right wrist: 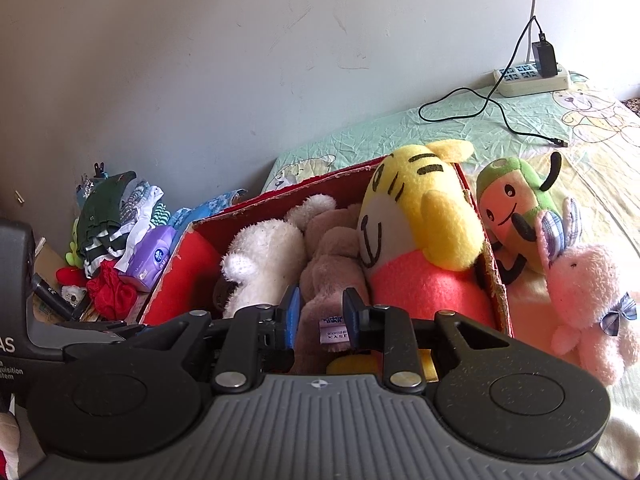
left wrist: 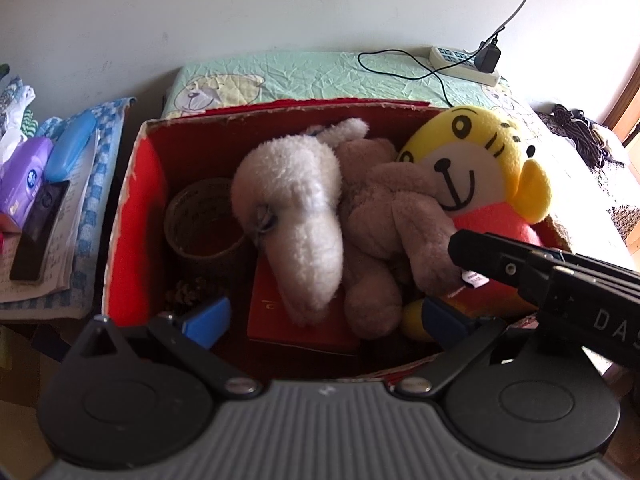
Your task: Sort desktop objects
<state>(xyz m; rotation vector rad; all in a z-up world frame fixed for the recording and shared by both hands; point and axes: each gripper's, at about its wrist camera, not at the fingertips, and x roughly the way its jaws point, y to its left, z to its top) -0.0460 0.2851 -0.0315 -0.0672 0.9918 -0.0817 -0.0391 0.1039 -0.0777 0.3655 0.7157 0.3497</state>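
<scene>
A red cardboard box [left wrist: 132, 216] on the bed holds a white plush [left wrist: 296, 200], a brown plush bear [left wrist: 380, 216] and a yellow tiger plush [left wrist: 472, 160]. My left gripper [left wrist: 326, 320] hangs open over the box's near side with nothing between its blue pads. My right gripper [right wrist: 322, 318] reaches into the box from the right and is shut on a limb of the brown plush bear [right wrist: 328, 264], just above its white tag [right wrist: 334, 334]. In the left wrist view the right gripper [left wrist: 464, 252] lies across the bear's limb.
Inside the box are also a woven cup [left wrist: 204, 220], a small red carton [left wrist: 296, 324] and a pine cone [left wrist: 186, 294]. A green plush [right wrist: 516, 208] and a pink rabbit plush [right wrist: 592, 304] lie right of the box. A power strip [right wrist: 528, 78] sits behind.
</scene>
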